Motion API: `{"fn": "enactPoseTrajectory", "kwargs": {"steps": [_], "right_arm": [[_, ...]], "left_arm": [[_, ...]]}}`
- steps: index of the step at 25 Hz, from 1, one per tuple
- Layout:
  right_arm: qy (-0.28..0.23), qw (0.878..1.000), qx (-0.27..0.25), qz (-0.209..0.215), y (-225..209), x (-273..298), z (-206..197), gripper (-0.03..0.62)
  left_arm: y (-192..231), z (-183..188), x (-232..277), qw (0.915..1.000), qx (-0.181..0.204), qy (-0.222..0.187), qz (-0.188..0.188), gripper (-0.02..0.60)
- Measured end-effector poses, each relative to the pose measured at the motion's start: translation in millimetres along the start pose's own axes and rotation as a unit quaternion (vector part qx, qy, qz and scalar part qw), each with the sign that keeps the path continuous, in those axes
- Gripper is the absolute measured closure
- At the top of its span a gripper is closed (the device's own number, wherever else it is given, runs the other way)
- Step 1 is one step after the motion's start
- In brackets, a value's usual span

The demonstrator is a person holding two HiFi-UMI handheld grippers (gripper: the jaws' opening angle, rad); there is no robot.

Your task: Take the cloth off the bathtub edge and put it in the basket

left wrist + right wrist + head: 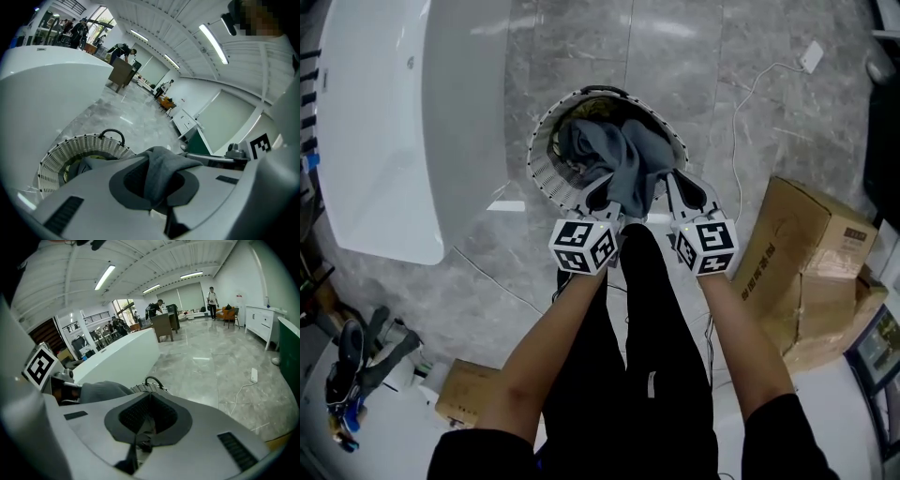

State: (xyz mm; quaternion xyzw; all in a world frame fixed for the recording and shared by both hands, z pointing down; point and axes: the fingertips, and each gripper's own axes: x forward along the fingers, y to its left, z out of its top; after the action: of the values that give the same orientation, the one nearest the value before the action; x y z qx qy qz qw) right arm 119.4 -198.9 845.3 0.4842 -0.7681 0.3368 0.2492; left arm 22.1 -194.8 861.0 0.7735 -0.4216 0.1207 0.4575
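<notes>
The grey cloth point(623, 164) hangs bunched over the near rim of the white woven basket point(546, 159), most of it inside. My left gripper point(602, 195) is shut on a fold of the cloth point(161, 171) right above the basket point(70, 150). Close beside it on the right, my right gripper point(686, 192) is shut, and its view shows nothing between its pads. From there the cloth point(96, 391) lies to the left and the basket's black handle point(153, 380) shows beyond the jaws. The white bathtub point(394, 122) stands to the left of the basket.
Cardboard boxes point(811, 272) are stacked on the floor at the right, and a smaller box point(467, 394) lies at the lower left. A white cable with a plug point(811, 56) runs over the grey marble floor. The person's legs in black stand just behind the basket.
</notes>
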Motion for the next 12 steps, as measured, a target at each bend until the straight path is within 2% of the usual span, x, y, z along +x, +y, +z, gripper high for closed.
{"fn": "enactPoseTrajectory", "kwargs": {"steps": [6,12], "right_arm": [[0.036,0.999,-0.019,0.01,-4,16,-32,0.562],[0.056,0.998,-0.003,0.013,-13,32,-69,0.562]], "left_arm": [[26,-26,25,0.9998,0.011,0.013,-0.01,0.546],[36,-45,47,0.9995,0.024,0.018,-0.006,0.546]]}}
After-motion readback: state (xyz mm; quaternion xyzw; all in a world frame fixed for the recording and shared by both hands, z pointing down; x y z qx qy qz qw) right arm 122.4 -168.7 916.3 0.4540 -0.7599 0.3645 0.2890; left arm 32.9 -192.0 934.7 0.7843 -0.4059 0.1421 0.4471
